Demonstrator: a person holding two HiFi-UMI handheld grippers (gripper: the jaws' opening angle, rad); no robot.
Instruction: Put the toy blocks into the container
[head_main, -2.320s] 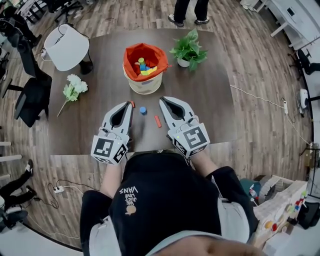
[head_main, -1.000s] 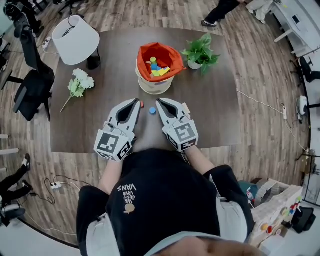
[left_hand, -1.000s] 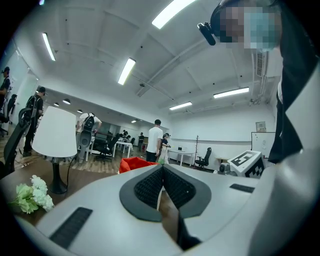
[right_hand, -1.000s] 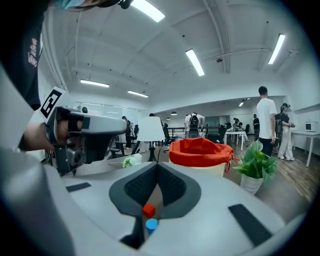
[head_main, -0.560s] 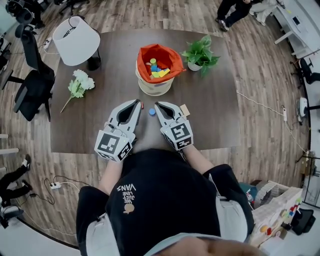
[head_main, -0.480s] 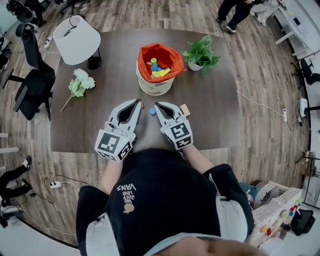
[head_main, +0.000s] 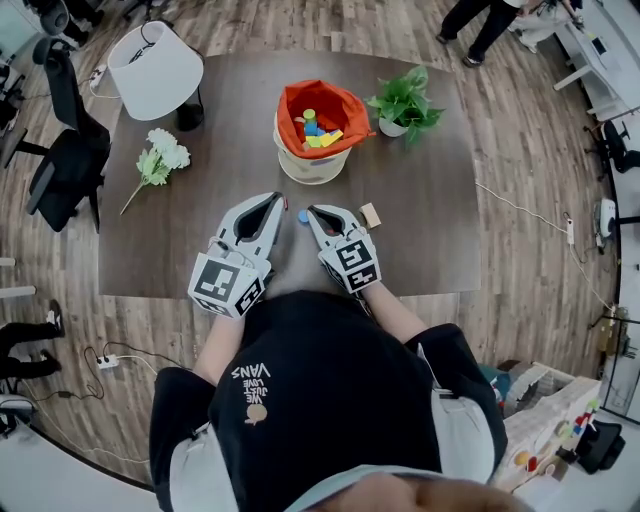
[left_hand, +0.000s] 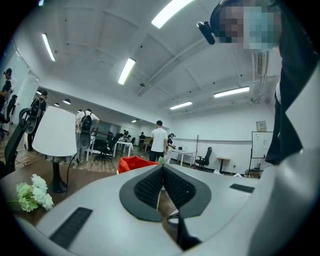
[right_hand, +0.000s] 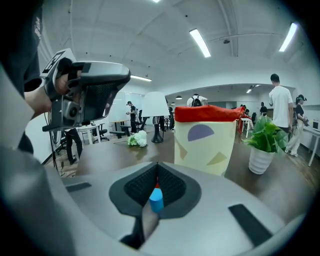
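Both hands reach forward, low over the dark wood-grain tabletop (head_main: 420, 230). The left tongs (head_main: 277, 198) sit level and the right tongs (head_main: 312, 211) tip slightly down. Both pairs are clenched, ribbed black pads pressed together, nothing gripped. The small blue cylinder block (head_main: 302, 215) stands on the tabletop between the 2 tips, just beside the right one. In the right gripper view it shows through the slot beneath the closed pads. Beyond sits the cream container (head_main: 315, 166) with its orange fabric liner (head_main: 296, 102), coloured blocks (head_main: 318, 135) inside.
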